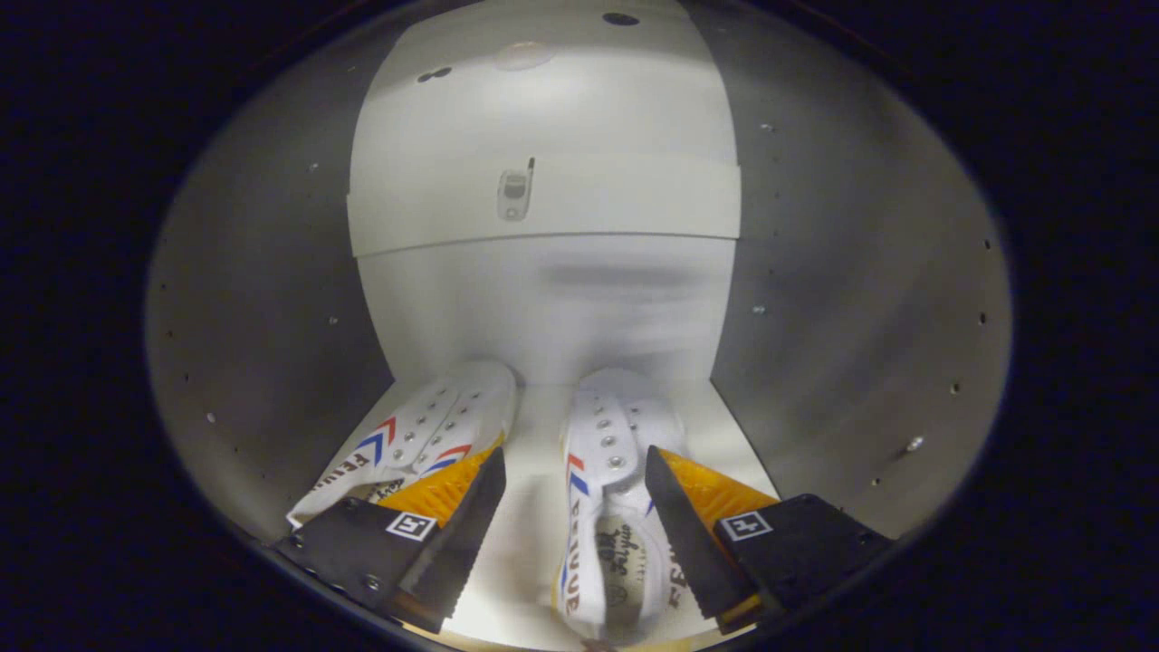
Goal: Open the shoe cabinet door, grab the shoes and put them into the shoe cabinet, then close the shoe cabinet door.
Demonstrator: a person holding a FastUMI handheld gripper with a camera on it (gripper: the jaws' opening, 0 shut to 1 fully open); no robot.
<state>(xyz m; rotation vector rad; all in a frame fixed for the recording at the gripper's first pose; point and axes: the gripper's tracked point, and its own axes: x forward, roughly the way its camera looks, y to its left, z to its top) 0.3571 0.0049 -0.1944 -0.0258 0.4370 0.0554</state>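
Two serrated black fingers of the gripper (575,493) stand well apart at the near edge of the cabinet shelf (534,507), pressing on nothing. One white shoe (602,507) lies partly between them, its opening toward the fingers and its side close against the right finger; whether they touch is unclear. The other white shoe (426,435) lies beside and beyond the left finger, tipped on its side. Both toes point to the pale back panel (543,199) of the shoe cabinet, between grey side walls (272,299).
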